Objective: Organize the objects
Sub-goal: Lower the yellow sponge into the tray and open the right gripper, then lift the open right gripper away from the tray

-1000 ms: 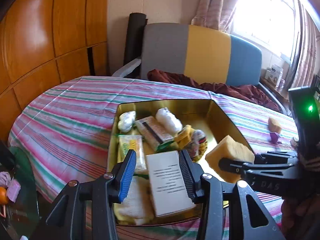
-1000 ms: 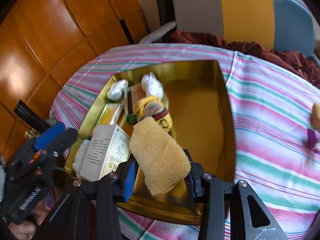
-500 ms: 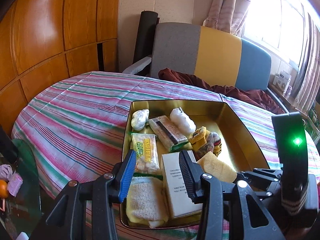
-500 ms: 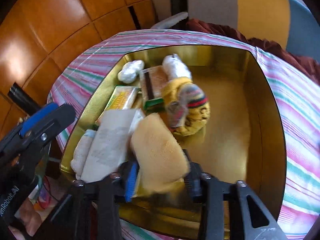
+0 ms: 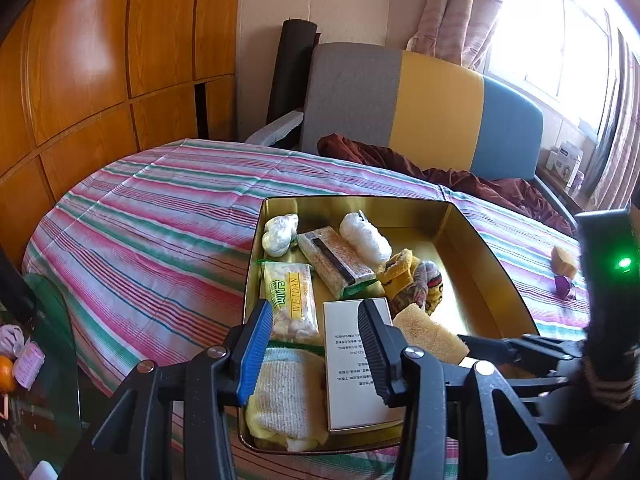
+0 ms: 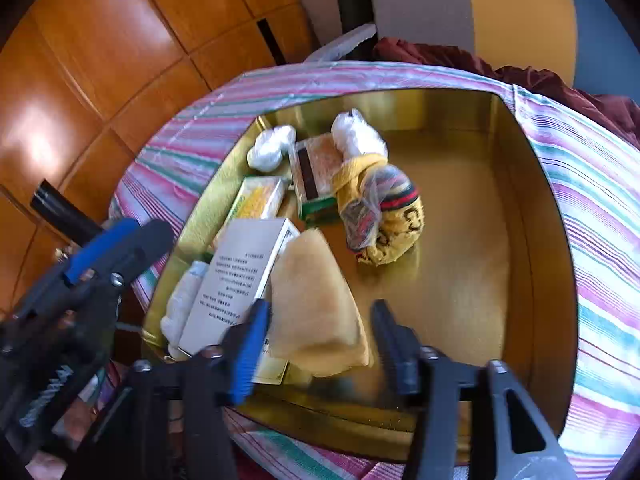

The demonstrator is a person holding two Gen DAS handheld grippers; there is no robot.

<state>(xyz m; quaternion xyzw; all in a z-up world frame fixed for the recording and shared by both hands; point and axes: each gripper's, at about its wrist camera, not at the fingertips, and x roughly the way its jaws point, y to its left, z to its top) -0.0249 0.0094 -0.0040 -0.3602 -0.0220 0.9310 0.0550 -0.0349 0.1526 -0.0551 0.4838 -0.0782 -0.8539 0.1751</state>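
Note:
A gold tin (image 5: 488, 256) stands on the striped bedspread (image 5: 160, 216). A yellow sponge (image 6: 316, 304) lies inside it near the front wall, against a white box (image 6: 240, 276). My right gripper (image 6: 320, 340) straddles the sponge and its jaws are opening; the right pad stands clear of the sponge. My left gripper (image 5: 314, 344) hovers open over the tin's near edge, above the white box (image 5: 352, 360), with nothing between its fingers. In the left wrist view the sponge (image 5: 430, 334) sits just ahead of the right gripper's tips.
The tin also holds a snack packet (image 5: 292, 300), a pale towel (image 5: 284, 400), a biscuit packet (image 5: 336, 260), two white bundles (image 5: 280, 234) and a yellow sock bundle (image 6: 380, 220). Its right half (image 6: 460, 240) is bare. A small sponge piece (image 5: 563, 258) lies on the bed.
The right gripper came down into the tin with the sponge, set it beside the white box, and its jaws have spread apart. The left gripper stayed nearly still and open.

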